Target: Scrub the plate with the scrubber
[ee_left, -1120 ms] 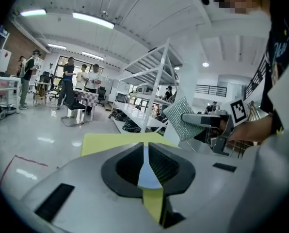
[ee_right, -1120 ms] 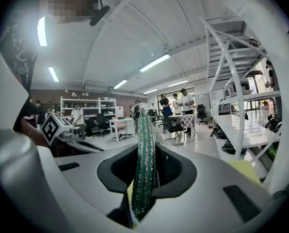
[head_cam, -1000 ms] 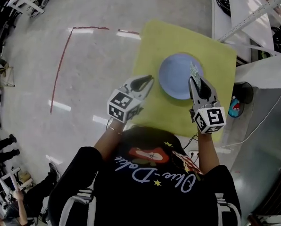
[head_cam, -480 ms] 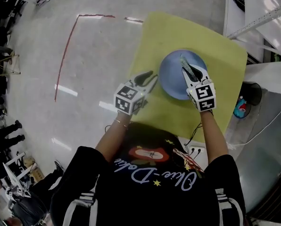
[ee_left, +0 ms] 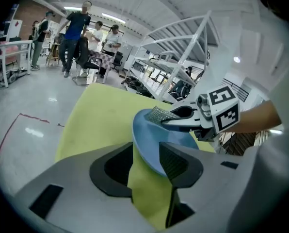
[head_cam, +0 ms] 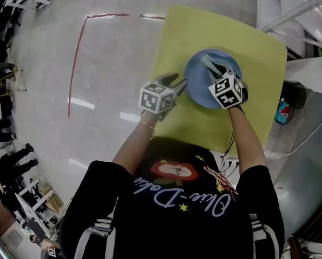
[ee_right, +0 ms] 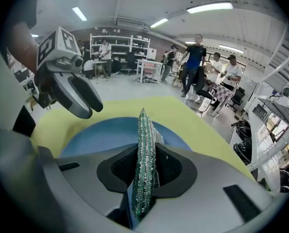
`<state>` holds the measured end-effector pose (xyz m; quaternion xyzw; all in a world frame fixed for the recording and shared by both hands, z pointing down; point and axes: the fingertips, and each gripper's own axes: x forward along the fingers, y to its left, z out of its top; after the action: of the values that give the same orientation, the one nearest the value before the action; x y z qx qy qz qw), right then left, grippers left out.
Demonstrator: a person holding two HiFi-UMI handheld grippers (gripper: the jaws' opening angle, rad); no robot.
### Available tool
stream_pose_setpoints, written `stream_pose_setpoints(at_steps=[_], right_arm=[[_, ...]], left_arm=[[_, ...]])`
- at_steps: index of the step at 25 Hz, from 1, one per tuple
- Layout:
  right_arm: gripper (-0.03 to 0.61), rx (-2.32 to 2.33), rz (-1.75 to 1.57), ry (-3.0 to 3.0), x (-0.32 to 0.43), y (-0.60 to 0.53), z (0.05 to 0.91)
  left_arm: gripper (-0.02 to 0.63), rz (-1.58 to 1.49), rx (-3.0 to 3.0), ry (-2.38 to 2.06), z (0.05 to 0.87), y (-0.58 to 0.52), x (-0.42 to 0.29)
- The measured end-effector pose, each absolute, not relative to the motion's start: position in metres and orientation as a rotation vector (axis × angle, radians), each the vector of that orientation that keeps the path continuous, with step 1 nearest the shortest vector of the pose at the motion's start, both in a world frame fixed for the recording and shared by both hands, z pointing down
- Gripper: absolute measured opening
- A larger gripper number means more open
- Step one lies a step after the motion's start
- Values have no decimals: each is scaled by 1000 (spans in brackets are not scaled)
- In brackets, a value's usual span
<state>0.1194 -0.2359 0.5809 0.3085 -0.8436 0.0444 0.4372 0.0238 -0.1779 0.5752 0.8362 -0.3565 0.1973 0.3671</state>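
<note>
plate (head_cam: pixel 200 90) | left claw (head_cam: pixel 178 82) lowered; just opened, astride it | right claw (head_cam: pixel 213 69) grips scrubber (head_cam: pixel 206 62)

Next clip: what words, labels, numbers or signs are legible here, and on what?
"Olive-Del…": pale script on the person's black T-shirt, upside down in the head view; reading uncertain, ending unclear.
The marker cubes on the left gripper and right gripper: square patterns only, no letters.
Any print on the blue and red object at the head view's right: too small to read.
</note>
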Motion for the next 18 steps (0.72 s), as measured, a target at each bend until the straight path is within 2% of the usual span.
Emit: stream_pose_setpoints(at_steps=[5, 11, 18], right_arm=[[66, 723, 141, -2048, 124, -236, 600], [74, 662, 245, -2047, 122, -235, 616], [74, 539, 165, -2017, 116, -227, 626]], left_arm=[[149, 547, 2107, -891, 595, -184, 33], [75, 524, 2083, -861, 610, -191, 44], [71, 475, 2075, -852, 614, -191, 47]])
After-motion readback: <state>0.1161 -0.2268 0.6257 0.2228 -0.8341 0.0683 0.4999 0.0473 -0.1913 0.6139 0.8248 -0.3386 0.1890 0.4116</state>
